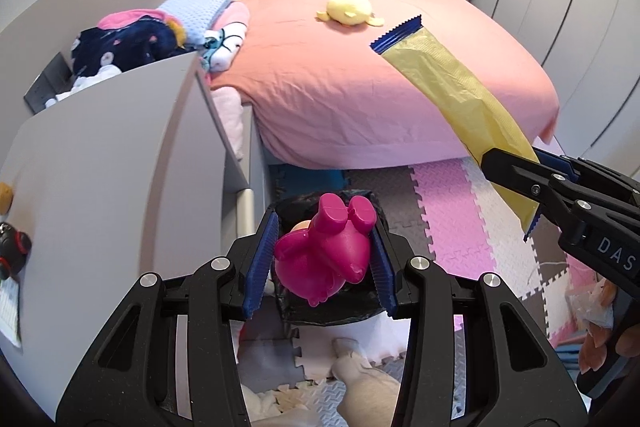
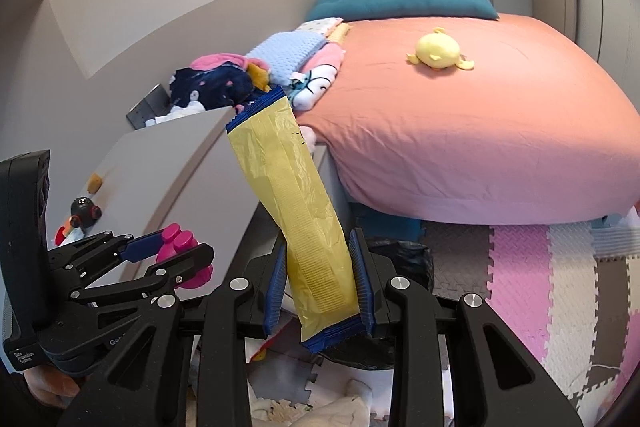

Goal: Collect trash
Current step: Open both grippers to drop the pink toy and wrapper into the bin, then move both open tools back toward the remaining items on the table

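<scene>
Beside the bed (image 1: 360, 75), above the foam mat (image 1: 452, 211), we are carrying a pink toy (image 1: 324, 255) clamped in the left gripper (image 1: 322, 263) and a yellow wrapper (image 2: 304, 219) pinched in the right gripper (image 2: 320, 291), and should be centring each over the black bin (image 1: 332, 311) before releasing.
</scene>
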Motion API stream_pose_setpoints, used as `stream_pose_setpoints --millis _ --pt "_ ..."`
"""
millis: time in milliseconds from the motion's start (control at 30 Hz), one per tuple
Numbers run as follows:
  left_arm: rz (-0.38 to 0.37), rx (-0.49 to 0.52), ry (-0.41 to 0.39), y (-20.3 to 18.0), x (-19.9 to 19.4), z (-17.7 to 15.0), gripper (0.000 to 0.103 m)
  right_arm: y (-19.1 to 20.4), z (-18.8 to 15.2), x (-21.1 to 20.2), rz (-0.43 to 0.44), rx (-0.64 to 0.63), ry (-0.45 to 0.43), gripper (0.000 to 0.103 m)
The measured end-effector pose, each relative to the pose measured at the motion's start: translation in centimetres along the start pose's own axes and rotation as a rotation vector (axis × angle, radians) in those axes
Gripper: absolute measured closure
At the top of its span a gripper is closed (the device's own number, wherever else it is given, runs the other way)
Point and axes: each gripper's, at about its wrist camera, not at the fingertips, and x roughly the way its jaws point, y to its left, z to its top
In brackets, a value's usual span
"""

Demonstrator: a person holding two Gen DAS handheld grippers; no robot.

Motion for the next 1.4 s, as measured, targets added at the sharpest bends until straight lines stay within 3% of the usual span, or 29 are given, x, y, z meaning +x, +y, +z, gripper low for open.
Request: stream_pose_setpoints --millis 33,100,133,167,233,767,1400 --pt "-0.001 0.002 0.004 -0.2 0.2 0.0 0.059 -0.2 0.0 0.2 -0.006 0.004 0.003 0.071" --pt "0.004 0.024 0.033 -0.5 0.8 0.2 0.049 -0.5 0.1 0.4 -0.024 0.026 -0.001 0.052" --pt "0.034 0.036 0.035 -0.8 0.9 0.2 0.018 -0.9 0.2 0.5 -0.037 0.045 -0.009 0.032" --pt "0.068 0.045 0.019 -0.9 0.8 0.2 0.006 -1.2 0.3 0.3 -0.054 0.065 -0.029 0.03" --pt "0.103 0.058 -0.019 -0.7 0.2 0.0 0.006 -1.5 0.4 0.1 -0.061 0.071 -0.041 0.03" --pt "0.095 -0.031 -0.02 2.6 -1.1 -0.9 0.006 1.3 0.4 0.6 -0.047 0.025 -0.027 0.03" --pt "0.184 -0.133 -0.069 10.3 -5.8 -3.9 0.006 9.8 0.7 2.0 0.041 -0.09 -0.014 0.03"
